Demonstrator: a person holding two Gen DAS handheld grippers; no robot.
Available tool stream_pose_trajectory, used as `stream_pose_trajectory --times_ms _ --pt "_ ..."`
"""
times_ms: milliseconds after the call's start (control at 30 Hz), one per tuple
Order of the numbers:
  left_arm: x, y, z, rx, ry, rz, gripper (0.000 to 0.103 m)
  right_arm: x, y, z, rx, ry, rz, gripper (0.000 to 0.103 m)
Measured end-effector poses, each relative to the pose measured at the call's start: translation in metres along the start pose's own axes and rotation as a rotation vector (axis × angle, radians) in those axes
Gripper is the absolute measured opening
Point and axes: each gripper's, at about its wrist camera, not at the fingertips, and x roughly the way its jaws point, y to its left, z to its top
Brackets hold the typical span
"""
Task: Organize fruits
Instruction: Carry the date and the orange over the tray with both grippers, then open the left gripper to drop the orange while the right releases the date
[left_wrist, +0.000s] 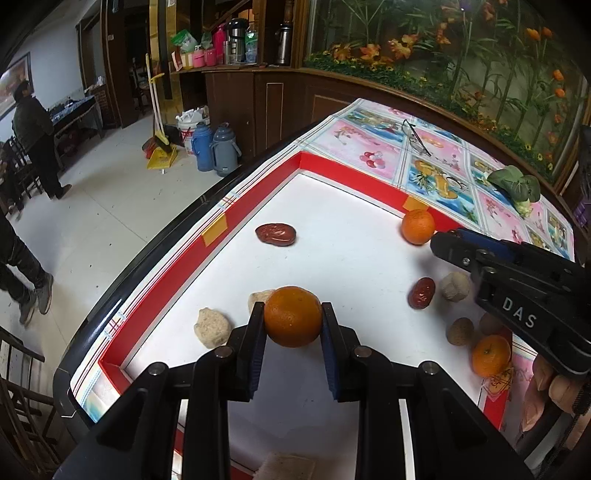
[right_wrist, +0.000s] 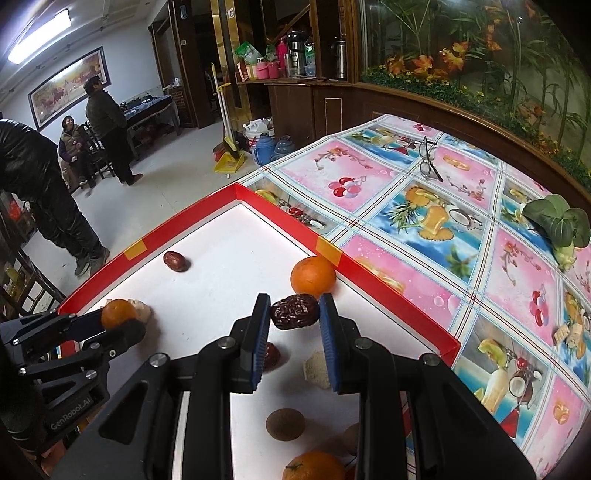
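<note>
Mandarin (left_wrist: 293, 316) pinched in left hand-held gripper (left_wrist: 293, 325) above the red-rimmed tray (left_wrist: 258, 184); right hand-held gripper (right_wrist: 294, 317) pinches a red date (right_wrist: 294, 311). Risk: the smooth, round fruit may slip free and roll.

Your held orange (left_wrist: 293, 316) sits clamped between the left pads above the red-rimmed tray (left_wrist: 236, 206). Your wrinkled dark date (right_wrist: 294, 311) is pinched likewise. Loose in the tray: another orange (left_wrist: 417, 226) against the far rim, a date (left_wrist: 275, 233) mid-floor.
</note>
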Motion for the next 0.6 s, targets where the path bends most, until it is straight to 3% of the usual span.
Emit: stream_pose_trajectory --times_ms 433,533,600 --pt "-0.0047 -0.0059 -0.0004 0.006 0.001 0.012 0.027 0.0032 -0.0078 -0.002 0.019 0.005 0.009 0.029" --pt "-0.0026 -0.006 -0.0008 -0.001 0.024 -0.008 0.03 0.0041 -0.0082 -0.0029 0.021 0.006 0.008 0.029" --pt "-0.0053 -0.0025 -0.0015 -0.027 0.015 0.006 0.044 0.0049 -0.009 -0.0035 0.021 0.011 0.006 0.029"
